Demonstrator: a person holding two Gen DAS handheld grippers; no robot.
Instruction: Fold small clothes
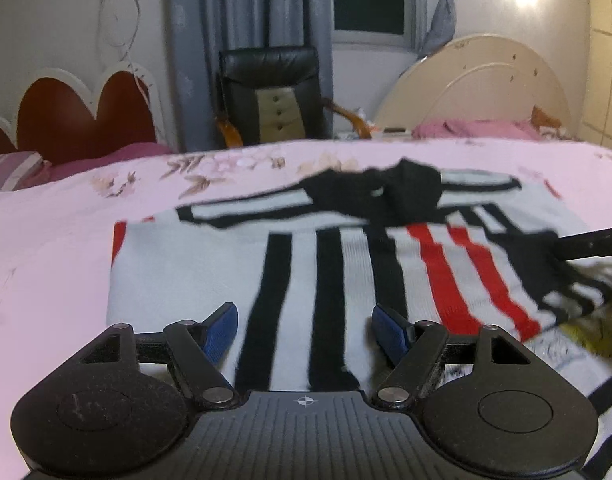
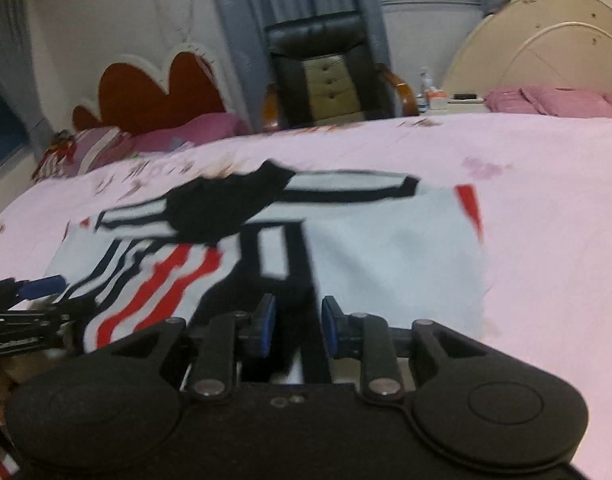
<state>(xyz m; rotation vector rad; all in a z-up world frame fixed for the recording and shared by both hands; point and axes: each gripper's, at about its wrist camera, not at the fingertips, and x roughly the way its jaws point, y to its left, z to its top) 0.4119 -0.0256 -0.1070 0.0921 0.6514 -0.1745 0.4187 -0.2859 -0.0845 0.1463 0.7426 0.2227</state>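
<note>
Lying on bed, sweater w/ sleeves already crossing chest. Hovering at hem: left gripper wide open, right gripper part open, both gripping nothing. Still needing btm-to-top fold.

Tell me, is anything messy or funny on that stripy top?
Yes. The striped top lies mostly flat on the pink bed, but its black collar part is bunched in a lump, and one striped sleeve is rumpled beside the left claw.
</note>
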